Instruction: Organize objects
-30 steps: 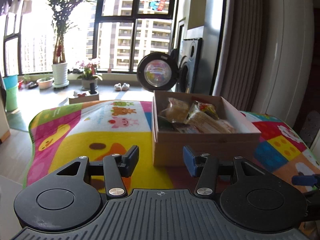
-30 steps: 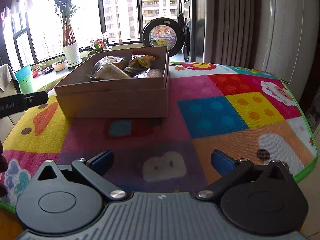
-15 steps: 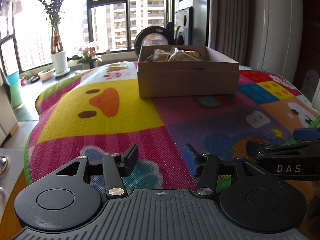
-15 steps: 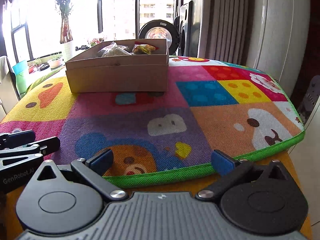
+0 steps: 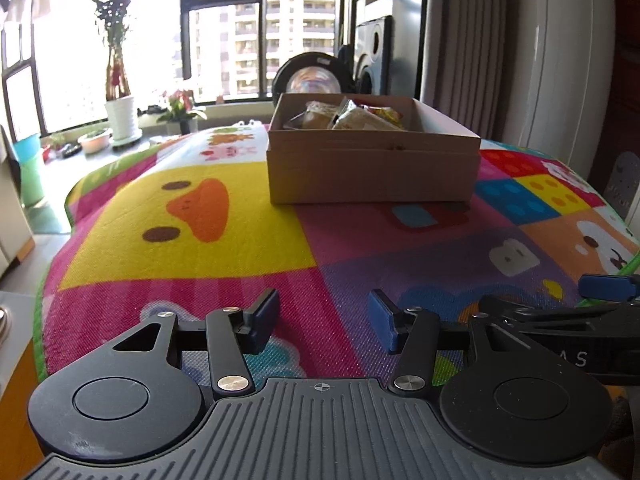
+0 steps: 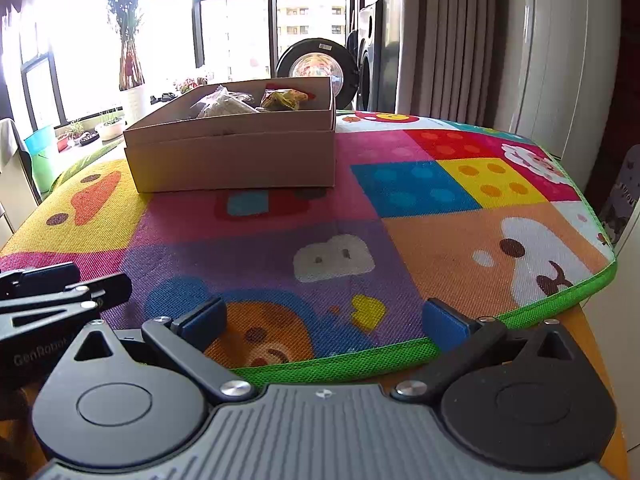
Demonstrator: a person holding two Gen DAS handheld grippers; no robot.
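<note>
Two handheld grippers hang low over the near edge of a cartoon-printed play mat (image 5: 192, 248), both empty, while the cardboard box (image 5: 374, 172) of wrapped snacks sits well apart from them toward the far side. Seen from the left wrist, the left gripper (image 5: 323, 320) has its blue-padded jaws standing apart with nothing between them, hovering above the pink and purple panels of the mat; a second ago the same camera was right up against the box wall, so this hand has drawn well back. The snack packets (image 5: 348, 116) lie heaped inside the open box, none of them on the mat in this view. The right gripper's dark frame shows at the right edge, just beside the left one. From the right wrist, the right gripper (image 6: 324, 322) is spread wide and holds nothing, poised over the mat's green border (image 6: 344, 364) where bare tabletop (image 6: 588, 328) begins; it too was nearer the box (image 6: 236, 148) a second ago. A crinkled yellow-green packet (image 6: 284, 100) rises above the box rim at the back. With everything gathered in the box and both hands pulled away, the tidying looks finished or very nearly so, though that is a reading of the scene.
</note>
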